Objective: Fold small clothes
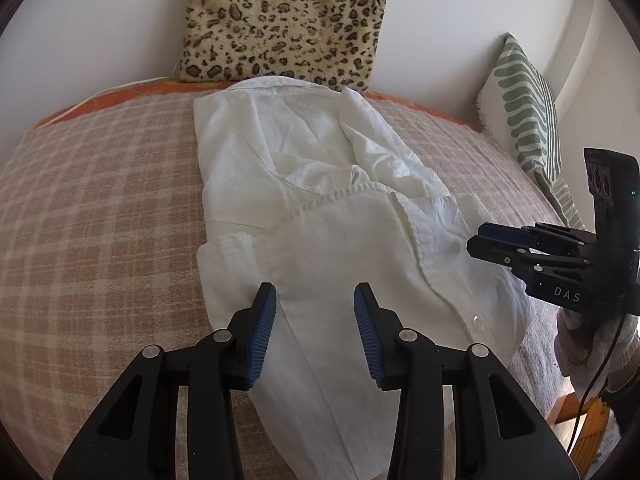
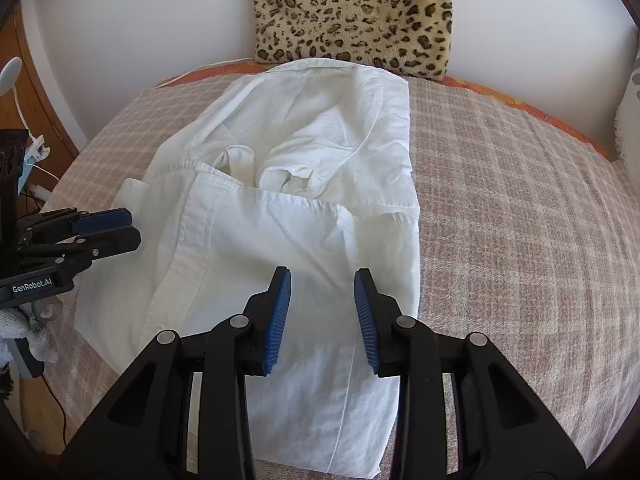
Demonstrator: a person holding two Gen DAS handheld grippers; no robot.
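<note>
- At the far left of the right wrist view we see a wooden piece of furniture (image 2: 38, 92) with white cables beside the bed; we cannot tell more about it.
- Our left gripper (image 1: 315, 328) hangs just above the near part of the shirt; its blue pads (image 1: 262, 336) are spread apart and hold nothing.
- The bed is covered by a checked blanket (image 1: 100, 200) in pink and cream; an orange sheet edge (image 1: 132, 94) shows at the far side.
- The white shirt (image 1: 320, 208) lies in the middle of the blanket, partly folded; the near part is laid over the rest, the collar is at the far end, and some buttons (image 1: 477, 319) show on the right front edge.
- A leopard pillow (image 1: 286, 20) stands upright against the wall, just behind the collar.
- Our right gripper (image 2: 322, 316) is also above the near part of the shirt; its fingers are spread and empty.
- A pillow with green stripes (image 1: 528, 120) leans at the right corner.
</note>
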